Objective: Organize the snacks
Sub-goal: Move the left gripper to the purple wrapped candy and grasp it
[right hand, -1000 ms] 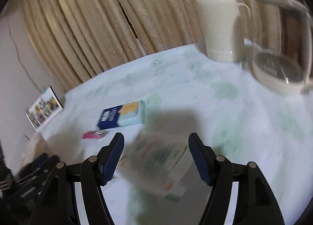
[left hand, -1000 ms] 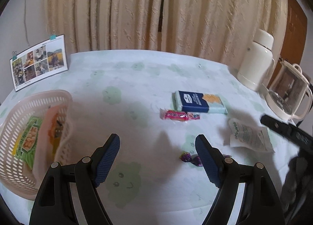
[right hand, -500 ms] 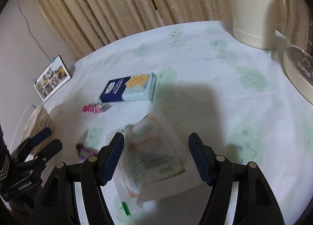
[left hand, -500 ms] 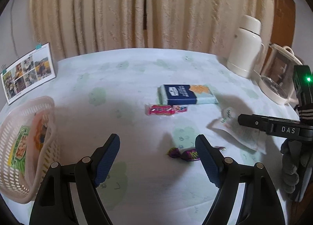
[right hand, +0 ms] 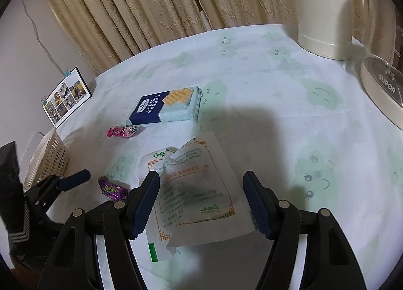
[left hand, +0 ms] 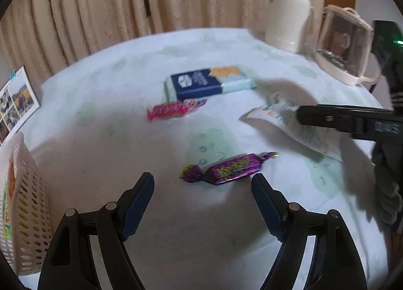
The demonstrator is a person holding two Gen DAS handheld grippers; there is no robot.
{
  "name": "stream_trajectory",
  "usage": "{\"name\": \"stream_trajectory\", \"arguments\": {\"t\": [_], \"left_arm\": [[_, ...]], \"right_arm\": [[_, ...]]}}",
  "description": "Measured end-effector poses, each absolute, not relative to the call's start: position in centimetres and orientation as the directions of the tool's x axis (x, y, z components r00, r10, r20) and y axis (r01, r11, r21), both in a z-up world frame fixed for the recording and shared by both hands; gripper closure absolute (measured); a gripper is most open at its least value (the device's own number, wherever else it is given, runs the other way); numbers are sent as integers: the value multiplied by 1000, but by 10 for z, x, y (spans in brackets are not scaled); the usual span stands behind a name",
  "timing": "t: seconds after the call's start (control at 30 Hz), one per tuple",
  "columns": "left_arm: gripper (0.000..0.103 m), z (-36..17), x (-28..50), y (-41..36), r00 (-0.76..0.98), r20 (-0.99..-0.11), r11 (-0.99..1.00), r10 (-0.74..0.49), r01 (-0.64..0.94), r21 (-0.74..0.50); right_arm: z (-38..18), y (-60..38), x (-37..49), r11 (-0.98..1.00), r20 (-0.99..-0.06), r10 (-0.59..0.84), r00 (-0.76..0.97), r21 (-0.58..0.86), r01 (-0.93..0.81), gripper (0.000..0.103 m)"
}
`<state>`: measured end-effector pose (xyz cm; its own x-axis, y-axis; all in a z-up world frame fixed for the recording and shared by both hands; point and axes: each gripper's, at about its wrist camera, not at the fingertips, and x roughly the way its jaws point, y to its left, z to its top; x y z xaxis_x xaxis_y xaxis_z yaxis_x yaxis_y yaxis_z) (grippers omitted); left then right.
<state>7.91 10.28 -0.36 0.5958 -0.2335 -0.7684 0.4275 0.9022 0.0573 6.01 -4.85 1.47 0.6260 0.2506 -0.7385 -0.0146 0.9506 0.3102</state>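
Two hand-held grippers above a table (right hand: 252,68) covered with a pale green patterned cloth; several snacks lie loose on it.

Left gripper (left hand: 202,184): jaws spread wide, empty, poised just short of the purple candy (left hand: 228,169). The candy lies flat on the cloth with its long axis roughly across the gripper's opening, one twisted end pointing left and the other right and slightly away. It is probably light, with a firm middle and a slick, crinkly wrapper; the thick middle looks like the best hold, since the twisted ends would likely slip or tear.

Right gripper (right hand: 201,191): jaws likewise released, holding nothing, straddling the white paper packet (right hand: 194,184). The packet lies flat, printed face up, its long axis running away from the gripper and slightly left; its near edge is creased and partly lifted. It appears thin, limp and light, so it would likely buckle if pinched flat; the raised fold or an edge looks easier to catch.

Farther off lie a pink candy (right hand: 123,131) and, just beyond it, a blue cracker box (right hand: 166,108), its long side running left to right. The basket (left hand: 27,227), already holding some packets, stands at the left edge of the table, well apart from the loose snacks. A white flask (right hand: 325,10) and a clear kettle (left hand: 343,43) stand at the far right.
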Motion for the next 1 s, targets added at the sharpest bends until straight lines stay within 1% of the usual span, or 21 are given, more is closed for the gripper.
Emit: {"name": "stream_trajectory", "arguments": {"t": [0.07,0.23,0.43,0.5,0.53,0.57,0.6,0.67,0.7,0.77,0.8,0.87,0.9,1.0], "left_arm": [[23,-3,83,102,598,-768,907,-231,418,52],[23,-3,90,92,619,-761,902,-197,418,106],[24,-3,96,88,604,-767,893,-218,440,93],[34,-2,97,89,586,-771,887,-248,457,62],[42,-2,98,89,573,-775,883,-269,468,40],[47,-2,99,88,563,-777,880,-282,475,25],[48,-2,99,87,561,-777,878,-286,477,21],[57,-1,99,84,558,-774,871,-299,491,17],[60,-1,98,83,556,-773,868,-305,496,14],[72,-1,95,81,561,-769,869,-305,494,16],[75,-1,94,80,561,-769,870,-307,493,13],[84,0,94,80,563,-769,877,-303,480,6],[86,0,93,81,563,-769,881,-303,472,-2],[86,1,93,86,562,-768,892,-306,451,-26]], "right_arm": [[15,-48,60,951,-737,251,627,310,-16,37],[16,-49,60,951,-738,249,627,308,-16,37],[16,-47,60,953,-739,250,626,303,-22,37],[16,-46,60,953,-740,251,624,301,-25,37],[16,-45,60,954,-741,250,623,300,-26,37],[16,-45,61,954,-742,249,622,298,-27,37],[16,-45,61,955,-742,249,622,296,-28,37],[16,-44,60,955,-742,247,623,294,-29,37],[16,-44,60,956,-742,247,623,293,-29,37],[16,-43,59,956,-742,246,624,293,-29,37],[16,-43,59,956,-742,244,624,291,-28,37],[16,-43,59,958,-743,241,625,286,-29,37],[16,-42,59,959,-743,238,626,282,-29,37],[15,-39,59,963,-744,227,628,269,-29,37]]}}
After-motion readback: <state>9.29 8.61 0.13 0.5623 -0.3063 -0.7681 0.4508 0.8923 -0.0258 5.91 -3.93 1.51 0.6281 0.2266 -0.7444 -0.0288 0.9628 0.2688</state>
